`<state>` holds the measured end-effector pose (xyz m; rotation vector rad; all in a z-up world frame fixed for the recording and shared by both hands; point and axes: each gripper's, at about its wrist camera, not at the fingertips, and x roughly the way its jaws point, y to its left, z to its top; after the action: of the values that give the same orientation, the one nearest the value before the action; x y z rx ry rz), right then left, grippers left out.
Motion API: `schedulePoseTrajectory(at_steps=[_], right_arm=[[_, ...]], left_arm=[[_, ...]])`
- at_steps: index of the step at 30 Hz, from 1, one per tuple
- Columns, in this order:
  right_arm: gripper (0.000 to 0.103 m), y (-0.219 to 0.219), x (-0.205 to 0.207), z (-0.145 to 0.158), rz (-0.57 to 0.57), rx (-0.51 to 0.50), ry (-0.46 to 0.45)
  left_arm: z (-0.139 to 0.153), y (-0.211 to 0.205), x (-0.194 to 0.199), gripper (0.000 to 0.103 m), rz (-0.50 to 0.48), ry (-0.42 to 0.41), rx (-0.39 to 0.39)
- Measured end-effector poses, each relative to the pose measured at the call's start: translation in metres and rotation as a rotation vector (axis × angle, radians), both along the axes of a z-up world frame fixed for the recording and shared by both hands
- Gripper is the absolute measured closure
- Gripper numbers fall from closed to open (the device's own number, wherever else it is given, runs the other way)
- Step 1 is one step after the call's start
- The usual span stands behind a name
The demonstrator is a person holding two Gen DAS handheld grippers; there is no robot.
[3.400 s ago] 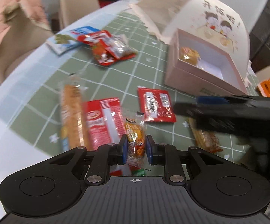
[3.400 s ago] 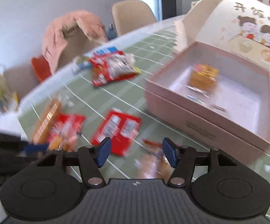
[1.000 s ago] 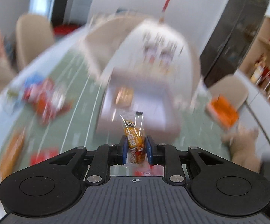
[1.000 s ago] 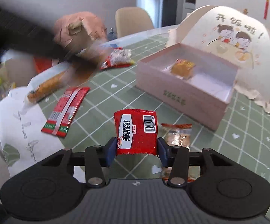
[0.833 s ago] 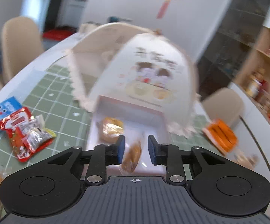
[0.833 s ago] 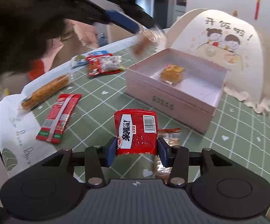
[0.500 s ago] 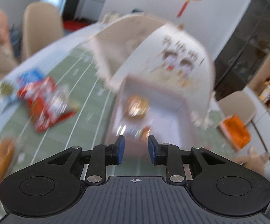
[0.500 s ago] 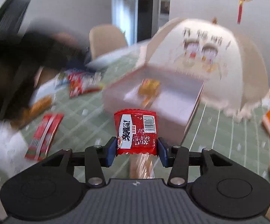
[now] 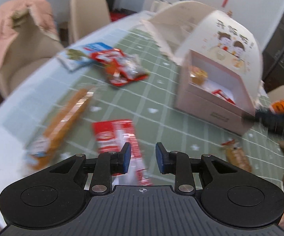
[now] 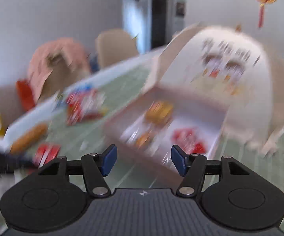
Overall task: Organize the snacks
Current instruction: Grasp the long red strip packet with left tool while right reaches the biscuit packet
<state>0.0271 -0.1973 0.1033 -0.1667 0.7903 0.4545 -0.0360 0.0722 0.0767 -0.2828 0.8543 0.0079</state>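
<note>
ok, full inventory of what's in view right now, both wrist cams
box: 1, pink, open, far right on table, domed lid up behind
snacks in box: at least 3; yellow-orange, red, small orange
red flat packet: 1, just ahead of left fingers
long orange packet: 1, left side of table
red-and-clear packet: 1, far centre
blue-white packet: 1, beside it
small orange packet: 1, near box
chairs: 2 beige, one draped pink
left gripper: open, empty
right gripper: open, empty

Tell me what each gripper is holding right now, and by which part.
Nothing. The left gripper and the right gripper both have open jaws with nothing between them. The red packet lies inside the pink box.
</note>
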Motion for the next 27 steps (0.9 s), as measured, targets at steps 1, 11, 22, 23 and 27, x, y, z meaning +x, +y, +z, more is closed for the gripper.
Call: schedulePoseTrajectory(at_steps=[1, 11, 22, 23, 27], right_arm=[[0.042, 0.002, -0.006, -0.010, 0.001, -0.017, 0.022], [0.038, 0.022, -0.029, -0.043, 0.006, 0.035, 0.132], [0.038, 0.043, -0.043, -0.036, 0.091, 0.028, 0.095], [0.038, 0.041, -0.042, -0.037, 0.081, 0.012, 0.082], [0.038, 0.027, -0.037, -0.040, 0.013, -0.024, 0.060]], left_arm=[[0.000, 0.006, -0.004, 0.072, 0.021, 0.001, 0.001], [-0.005, 0.033, -0.003, 0.072, 0.101, 0.039, -0.003], [-0.006, 0.018, 0.007, 0.072, 0.047, 0.039, 0.049], [-0.007, 0.020, 0.009, 0.072, 0.055, 0.046, 0.042], [-0.012, 0.022, 0.013, 0.072, 0.059, 0.070, 0.028]])
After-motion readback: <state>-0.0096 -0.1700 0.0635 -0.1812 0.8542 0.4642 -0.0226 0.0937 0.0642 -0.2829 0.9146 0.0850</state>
